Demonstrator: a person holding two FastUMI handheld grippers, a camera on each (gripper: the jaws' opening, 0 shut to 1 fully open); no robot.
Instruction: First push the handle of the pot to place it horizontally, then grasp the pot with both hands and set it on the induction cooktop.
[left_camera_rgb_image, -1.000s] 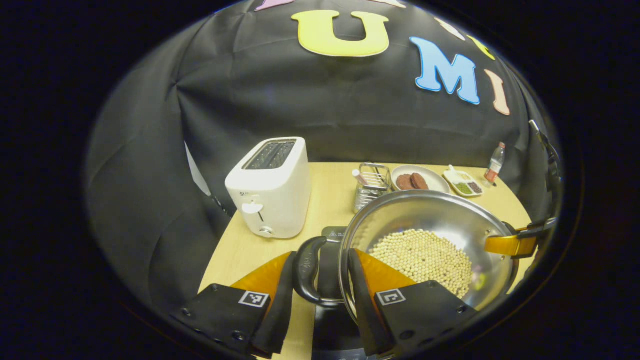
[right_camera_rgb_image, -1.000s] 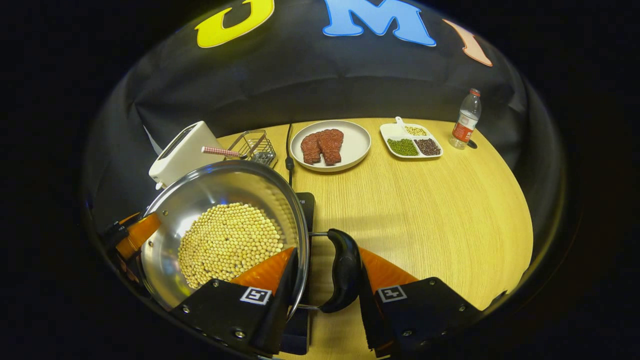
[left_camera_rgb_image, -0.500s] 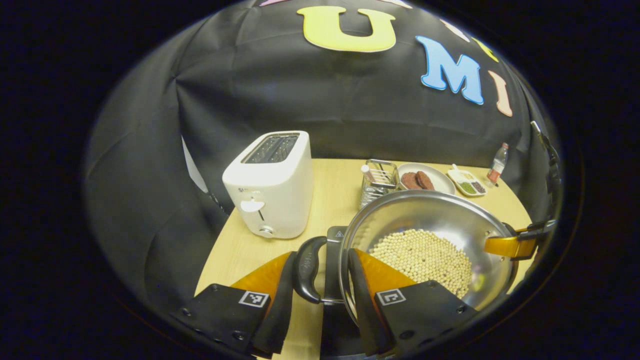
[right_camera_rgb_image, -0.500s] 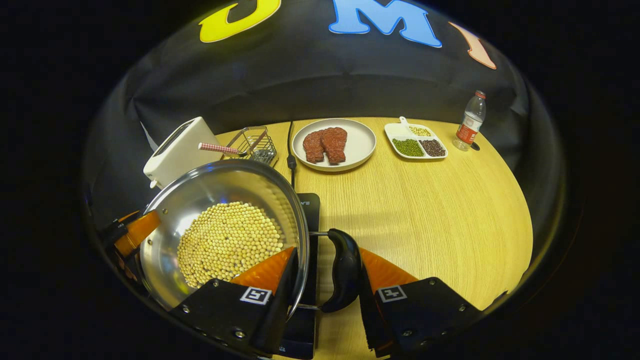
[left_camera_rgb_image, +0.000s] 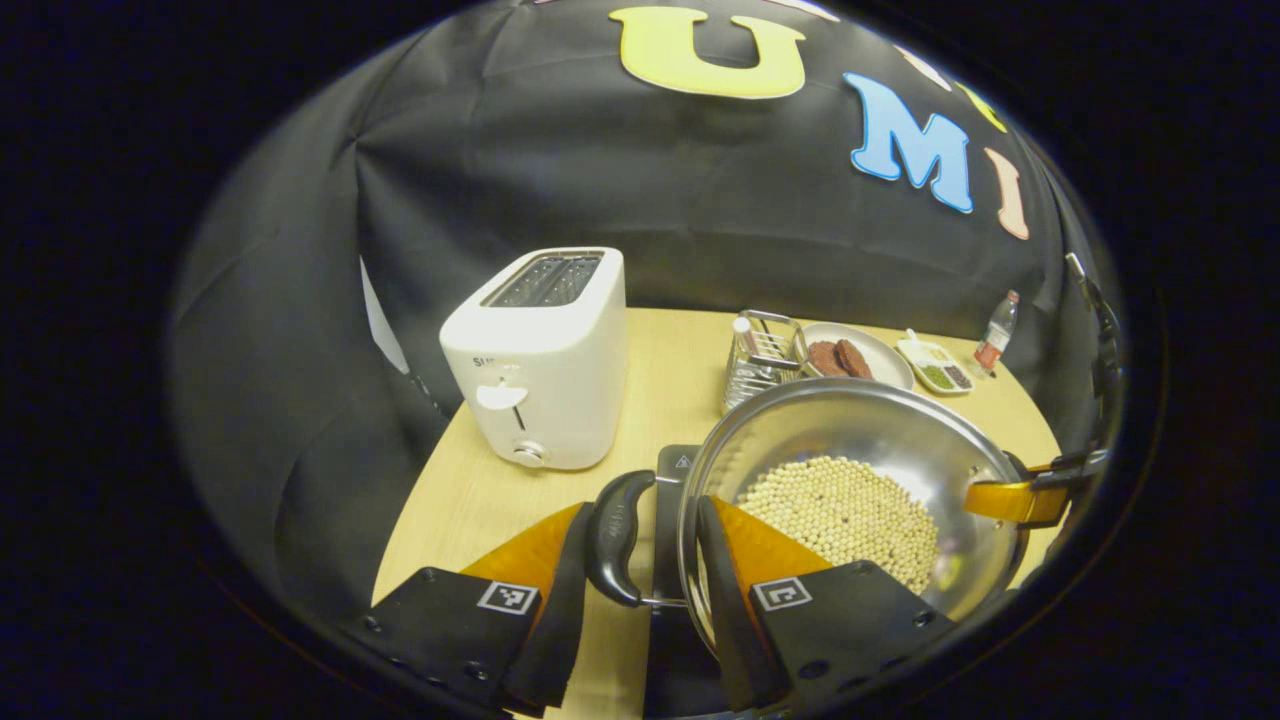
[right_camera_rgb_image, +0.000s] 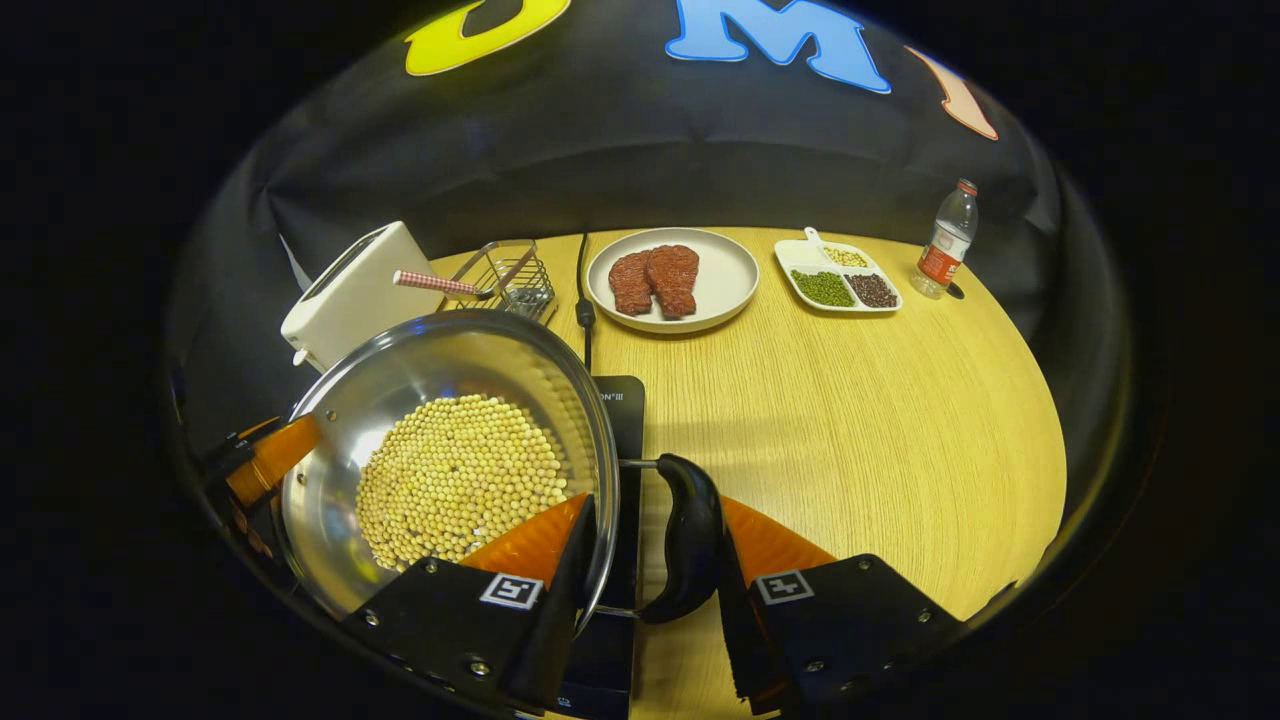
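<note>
Pot (right_camera_rgb_image: 340, 430): shiny steel, round, shallow, with a bed of small pale beans (right_camera_rgb_image: 455, 480); you hold it between your two grippers over the induction cooktop (right_camera_rgb_image: 618, 420). Whether its base touches the glass, cannot tell.
Left gripper (left_camera_rgb_image: 640, 560): your fingers clamp one side, one outside the black loop handle (left_camera_rgb_image: 615, 535), the other inside the pot wall.
Right gripper (right_camera_rgb_image: 650, 555): same hold on the opposite black handle (right_camera_rgb_image: 690, 535), which lies level; one finger inside the rim, one outside the handle.
Cooktop: flat black glass slab, directly below the pot, mostly covered by it.
Close on the left: white smooth-sided toaster (left_camera_rgb_image: 540, 360), just beside the cooktop's far corner.
Behind the pot: wire basket (right_camera_rgb_image: 510, 280) with a red-checked stick across it; black cord (right_camera_rgb_image: 581, 290) running to the cooktop.
Farther back: round white plate (right_camera_rgb_image: 725, 290) with two brown meat slabs; divided white dish (right_camera_rgb_image: 838, 280) of green, dark and pale beans; clear plastic bottle (right_camera_rgb_image: 945, 240), upright.
Table (right_camera_rgb_image: 860, 420): light wood grain, rounded edge.
</note>
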